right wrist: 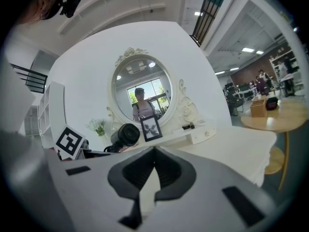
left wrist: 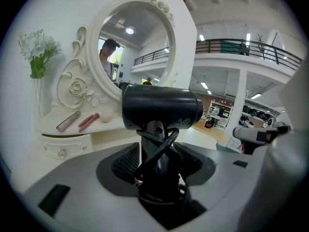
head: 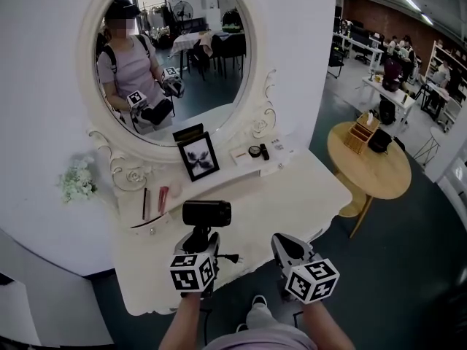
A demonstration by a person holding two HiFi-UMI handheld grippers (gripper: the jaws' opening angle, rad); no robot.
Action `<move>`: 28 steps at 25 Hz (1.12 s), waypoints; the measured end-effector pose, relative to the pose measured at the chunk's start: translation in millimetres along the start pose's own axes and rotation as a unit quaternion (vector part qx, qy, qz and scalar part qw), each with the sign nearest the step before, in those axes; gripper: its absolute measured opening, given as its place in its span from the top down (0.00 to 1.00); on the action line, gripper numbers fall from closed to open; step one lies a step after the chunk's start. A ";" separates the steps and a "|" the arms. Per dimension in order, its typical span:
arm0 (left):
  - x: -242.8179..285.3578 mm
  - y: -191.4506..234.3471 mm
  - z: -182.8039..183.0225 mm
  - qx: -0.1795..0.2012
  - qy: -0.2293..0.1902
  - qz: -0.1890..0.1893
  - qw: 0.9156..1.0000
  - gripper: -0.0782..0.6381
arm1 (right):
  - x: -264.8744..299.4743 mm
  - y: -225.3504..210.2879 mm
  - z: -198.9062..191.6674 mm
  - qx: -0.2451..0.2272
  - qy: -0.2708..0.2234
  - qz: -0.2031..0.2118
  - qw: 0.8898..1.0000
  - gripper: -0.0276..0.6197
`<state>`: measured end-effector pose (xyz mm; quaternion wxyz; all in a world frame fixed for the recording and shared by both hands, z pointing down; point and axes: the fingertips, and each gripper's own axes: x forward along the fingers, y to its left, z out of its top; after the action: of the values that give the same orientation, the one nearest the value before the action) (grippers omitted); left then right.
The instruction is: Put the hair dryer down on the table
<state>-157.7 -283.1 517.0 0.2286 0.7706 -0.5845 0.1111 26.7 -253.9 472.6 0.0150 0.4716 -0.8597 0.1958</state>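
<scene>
The grey plastic left gripper [head: 198, 242] and right gripper [head: 282, 240] each carry, behind dark ribbed jaw pads [right wrist: 171, 173], a white cube [head: 193, 272] printed with black square markers.

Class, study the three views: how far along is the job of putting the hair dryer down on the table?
Done: the left hand-held gripper has the hair dryer clamped by its handle, upright. In hand: it is held over the white table. Left: set it down there and open the jaws. The right hand-held gripper is shut and empty.
</scene>
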 end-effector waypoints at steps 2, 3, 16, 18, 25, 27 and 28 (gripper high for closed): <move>11.8 0.3 -1.0 0.012 0.007 0.004 1.000 0.58 | 4.8 -4.8 1.4 0.001 0.003 0.001 1.000 0.95; 17.7 0.3 -1.9 0.018 0.011 0.005 1.000 0.58 | 6.9 -7.2 2.0 0.002 0.004 0.001 1.000 0.95; 81.1 -1.2 -21.4 0.042 0.077 0.002 0.996 0.58 | 19.2 -33.2 8.5 0.008 0.009 -0.005 1.000 0.95; 88.6 -1.4 -24.1 0.045 0.087 0.001 0.995 0.58 | 20.8 -35.8 8.7 0.008 0.009 -0.006 1.000 0.95; 109.6 -0.1 -33.1 0.058 0.118 0.001 0.991 0.58 | 24.8 -41.1 11.2 0.007 0.009 -0.007 1.000 0.95; 115.0 0.1 -35.2 0.060 0.126 0.001 0.990 0.58 | 25.5 -42.3 12.8 0.008 0.008 -0.007 1.000 0.95; 117.3 0.4 -36.4 0.060 0.130 0.002 0.990 0.58 | 25.9 -42.8 13.1 0.008 0.009 -0.007 1.000 0.95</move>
<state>-120.4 -365.3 600.2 0.2557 0.7607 -0.5436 0.2458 49.4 -299.8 479.8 0.0202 0.4763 -0.8544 0.2065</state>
